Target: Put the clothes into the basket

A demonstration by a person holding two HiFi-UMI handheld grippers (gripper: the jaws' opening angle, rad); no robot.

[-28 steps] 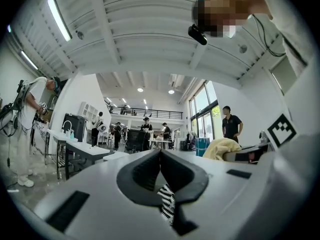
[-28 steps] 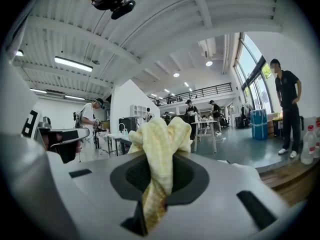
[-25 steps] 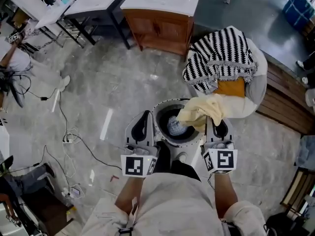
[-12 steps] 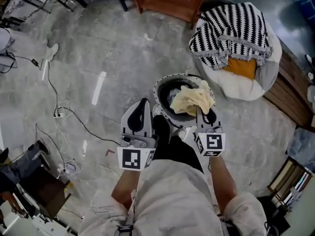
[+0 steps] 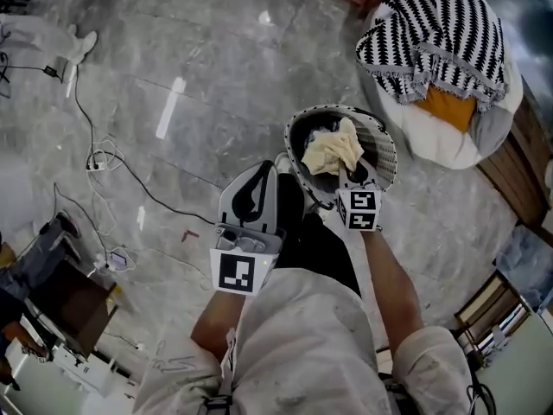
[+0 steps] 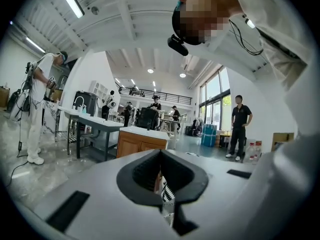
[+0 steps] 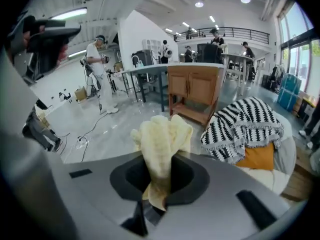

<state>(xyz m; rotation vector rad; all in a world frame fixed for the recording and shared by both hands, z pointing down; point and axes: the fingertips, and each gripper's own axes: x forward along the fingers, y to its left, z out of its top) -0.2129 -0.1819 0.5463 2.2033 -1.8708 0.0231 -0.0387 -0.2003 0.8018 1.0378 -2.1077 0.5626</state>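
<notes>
The basket [image 5: 385, 148] stands on the grey stone floor [image 5: 199, 76] just ahead of the person's feet. Open floor spreads to its left as far as the loose cables [image 5: 97, 156]. To its right, across a strip of bare floor, sits a white beanbag [image 5: 449, 150] draped with a black-and-white zigzag blanket [image 5: 436, 33] over an orange cushion [image 5: 448, 106]. The right tongs [image 5: 347, 169] reach over the basket's near rim and are clamped on a pale yellow cloth [image 5: 331, 152]. The cloth is bunched over the basket's mouth, within the rim. Its long axis runs along the jaws, with the bulk past the tips and a short tail behind the pads. The left tongs [image 5: 262, 173] are closed on nothing, just beside the basket's left rim. Each marker cube shows a black-and-white square code.
</notes>
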